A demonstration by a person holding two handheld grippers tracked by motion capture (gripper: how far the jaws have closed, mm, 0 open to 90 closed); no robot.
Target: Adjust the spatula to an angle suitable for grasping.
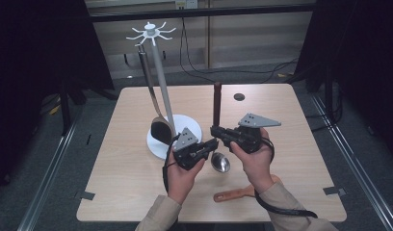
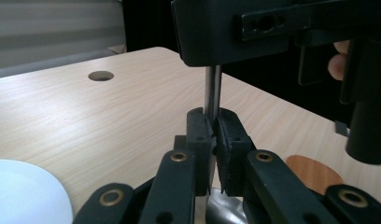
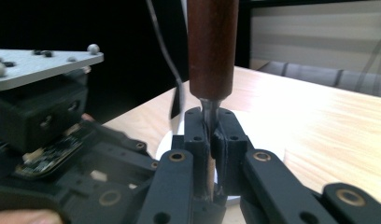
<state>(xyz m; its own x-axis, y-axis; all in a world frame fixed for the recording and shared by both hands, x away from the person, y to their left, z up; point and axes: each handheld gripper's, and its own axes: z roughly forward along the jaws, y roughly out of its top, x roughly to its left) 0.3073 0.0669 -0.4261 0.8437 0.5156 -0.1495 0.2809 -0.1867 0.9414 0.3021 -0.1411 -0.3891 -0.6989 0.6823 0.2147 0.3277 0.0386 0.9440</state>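
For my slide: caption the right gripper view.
Right gripper shut on the ladle shaft just below its brown handle, ladle upright.

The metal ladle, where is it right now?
In the high view the ladle stands upright at table centre, gripped by both grippers, right of the white rack base.

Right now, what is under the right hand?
Under the right hand a wooden spatula lies flat on the table. Its handle shows, pointing left; its wider end is mostly covered by the wrist and sleeve.
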